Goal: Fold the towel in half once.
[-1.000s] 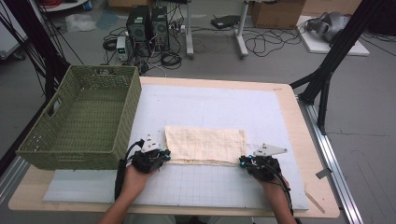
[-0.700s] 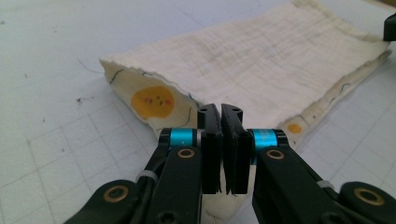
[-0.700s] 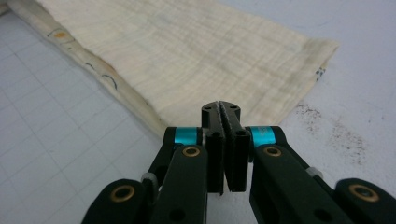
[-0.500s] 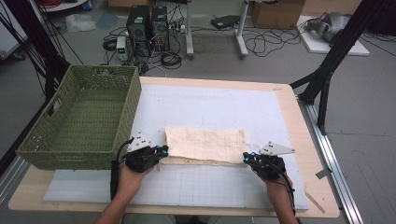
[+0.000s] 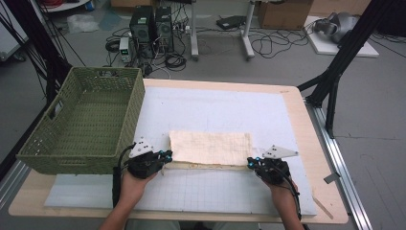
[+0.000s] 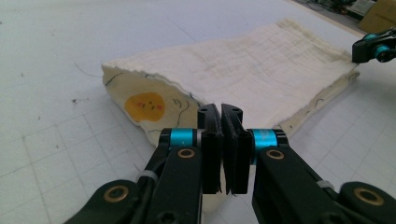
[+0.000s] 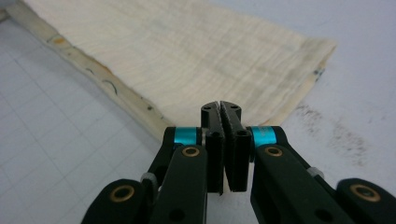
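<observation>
Folded cloth (image 5: 209,148) on mat, both near corners pinched by tools.

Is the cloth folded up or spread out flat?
Folded. The cloth lies doubled: its top layer lifts off a printed bottom layer at the near corner, and two stacked edges show in the right gripper view.

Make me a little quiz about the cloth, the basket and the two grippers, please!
1. True or false: the cloth lies inside the basket.
2. Which gripper is nearer the basket: A) left gripper or B) right gripper?
3. What colour is the round face printed on the cloth's underside, seen in the left gripper view?

Key:
1. False. It lies folded on the white mat, beside the basket.
2. A.
3. Orange-yellow. Both grippers are shut at the cloth's near corners.
</observation>
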`<move>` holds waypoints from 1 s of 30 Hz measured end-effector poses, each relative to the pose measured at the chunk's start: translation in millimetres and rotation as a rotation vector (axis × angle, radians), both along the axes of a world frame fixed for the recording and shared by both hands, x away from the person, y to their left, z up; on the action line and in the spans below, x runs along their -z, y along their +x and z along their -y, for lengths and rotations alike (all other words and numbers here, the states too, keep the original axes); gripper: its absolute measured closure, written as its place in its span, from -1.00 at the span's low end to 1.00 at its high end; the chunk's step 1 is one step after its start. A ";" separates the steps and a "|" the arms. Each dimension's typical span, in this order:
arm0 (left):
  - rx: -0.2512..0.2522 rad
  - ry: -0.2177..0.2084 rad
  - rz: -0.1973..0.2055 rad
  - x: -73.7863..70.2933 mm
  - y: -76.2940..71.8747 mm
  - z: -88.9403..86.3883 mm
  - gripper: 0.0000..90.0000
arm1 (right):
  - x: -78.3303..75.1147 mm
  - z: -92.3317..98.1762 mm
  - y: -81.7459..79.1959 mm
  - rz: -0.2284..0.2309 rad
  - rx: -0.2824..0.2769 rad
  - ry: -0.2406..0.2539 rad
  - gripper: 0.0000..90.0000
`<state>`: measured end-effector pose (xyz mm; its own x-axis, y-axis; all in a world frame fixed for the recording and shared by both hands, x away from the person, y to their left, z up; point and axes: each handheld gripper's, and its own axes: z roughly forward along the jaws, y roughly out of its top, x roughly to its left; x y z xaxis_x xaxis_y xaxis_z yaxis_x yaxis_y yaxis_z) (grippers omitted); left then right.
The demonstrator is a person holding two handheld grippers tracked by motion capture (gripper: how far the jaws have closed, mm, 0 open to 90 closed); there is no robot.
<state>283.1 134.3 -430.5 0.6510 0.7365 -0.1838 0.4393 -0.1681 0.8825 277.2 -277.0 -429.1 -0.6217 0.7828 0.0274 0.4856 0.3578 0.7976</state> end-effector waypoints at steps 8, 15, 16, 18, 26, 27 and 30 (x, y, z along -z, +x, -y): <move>-0.024 0.064 -0.072 12.6 -1.7 0.0 0.81 | 8.4 3.2 -0.2 -0.066 0.006 -0.042 0.79; -0.084 0.047 0.008 4.0 2.6 -2.5 0.26 | 0.5 10.3 0.0 0.002 0.052 0.052 0.52; -0.067 0.050 0.008 4.2 4.4 -1.8 0.29 | 1.5 9.5 0.8 0.005 0.043 0.047 0.55; -0.044 0.069 0.001 7.1 8.5 2.9 0.38 | 6.0 4.5 3.1 -0.008 0.024 0.028 0.60; -0.022 0.158 -0.084 19.8 15.8 13.6 0.54 | 17.9 -1.8 7.4 -0.062 0.005 -0.031 0.63; -0.023 0.169 -0.085 19.4 14.9 13.3 0.57 | 17.9 -1.1 7.1 -0.060 0.004 -0.035 0.63; -0.023 0.173 -0.071 20.2 11.0 12.4 0.58 | 16.2 -0.2 4.0 -0.064 0.001 -0.056 0.63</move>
<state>294.1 121.9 -450.8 0.6236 0.7756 -0.0980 0.5052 -0.3042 0.8076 281.2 -276.8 -445.3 -0.6196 0.7845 0.0235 0.5353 0.4005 0.7437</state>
